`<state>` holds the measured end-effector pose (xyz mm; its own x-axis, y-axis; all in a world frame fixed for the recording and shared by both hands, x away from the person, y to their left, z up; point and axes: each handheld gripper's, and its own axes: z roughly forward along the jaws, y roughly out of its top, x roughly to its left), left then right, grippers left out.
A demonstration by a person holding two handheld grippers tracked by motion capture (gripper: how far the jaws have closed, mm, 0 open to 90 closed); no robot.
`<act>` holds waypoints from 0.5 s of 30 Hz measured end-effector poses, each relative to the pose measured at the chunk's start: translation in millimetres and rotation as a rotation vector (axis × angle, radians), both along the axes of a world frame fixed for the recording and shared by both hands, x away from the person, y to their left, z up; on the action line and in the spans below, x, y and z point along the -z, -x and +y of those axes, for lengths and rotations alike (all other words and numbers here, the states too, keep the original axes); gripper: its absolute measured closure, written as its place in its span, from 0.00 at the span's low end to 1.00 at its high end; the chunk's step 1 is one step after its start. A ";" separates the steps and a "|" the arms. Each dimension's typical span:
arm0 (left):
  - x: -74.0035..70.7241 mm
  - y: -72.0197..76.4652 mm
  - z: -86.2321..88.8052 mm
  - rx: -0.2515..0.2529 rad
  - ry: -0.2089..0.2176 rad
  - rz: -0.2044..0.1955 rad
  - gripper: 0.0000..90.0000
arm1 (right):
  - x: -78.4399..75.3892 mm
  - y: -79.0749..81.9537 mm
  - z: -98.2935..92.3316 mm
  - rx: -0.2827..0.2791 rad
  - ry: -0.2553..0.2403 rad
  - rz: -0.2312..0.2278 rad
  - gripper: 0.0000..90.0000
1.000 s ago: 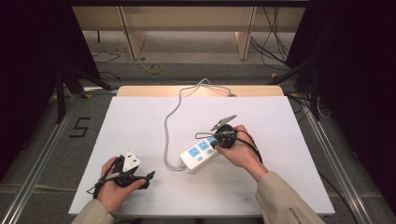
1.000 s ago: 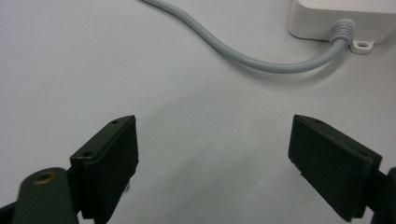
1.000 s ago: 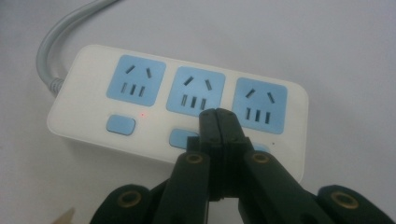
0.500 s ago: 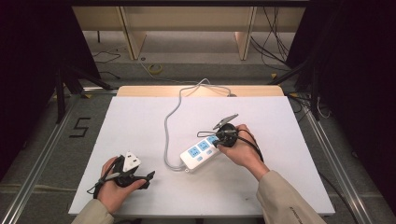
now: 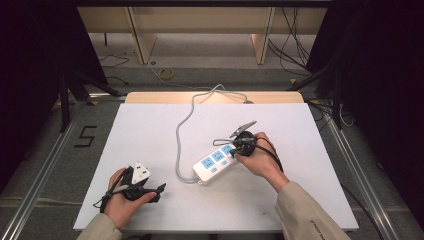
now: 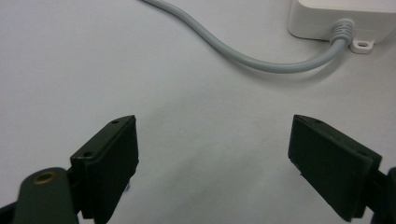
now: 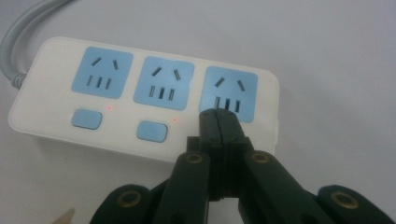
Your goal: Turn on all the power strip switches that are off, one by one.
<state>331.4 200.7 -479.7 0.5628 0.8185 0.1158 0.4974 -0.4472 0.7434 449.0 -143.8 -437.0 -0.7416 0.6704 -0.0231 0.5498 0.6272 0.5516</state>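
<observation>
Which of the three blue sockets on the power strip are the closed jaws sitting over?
The end socket, farthest from the strip's cord. The right gripper, jaws together, sits at its near edge, where no switch or red light shows; the other two show both.

A black "5" is marked on the floor [image 5: 86,136] left of the table.

The black right gripper [image 7: 219,122], jaws pressed together, is held tip-down over the white three-socket power strip [image 7: 140,100] with blue faces, laid on the white counter [image 7: 327,56].
</observation>
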 end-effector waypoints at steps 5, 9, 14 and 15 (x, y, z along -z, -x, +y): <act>0.1 -0.2 -0.1 0.001 -0.001 -0.003 0.18 | 0.8 -1.5 -1.0 0.010 0.003 0.003 1.00; 0.2 0.0 0.1 0.000 0.001 -0.001 0.18 | 2.2 -2.7 -1.1 0.014 0.006 0.009 1.00; 0.2 0.0 0.0 0.000 0.000 -0.002 0.18 | 3.1 -3.5 -0.5 0.015 0.010 0.009 1.00; 0.1 0.1 -0.1 0.000 0.000 -0.002 0.18 | 3.4 -3.6 -0.4 0.016 0.013 0.009 1.00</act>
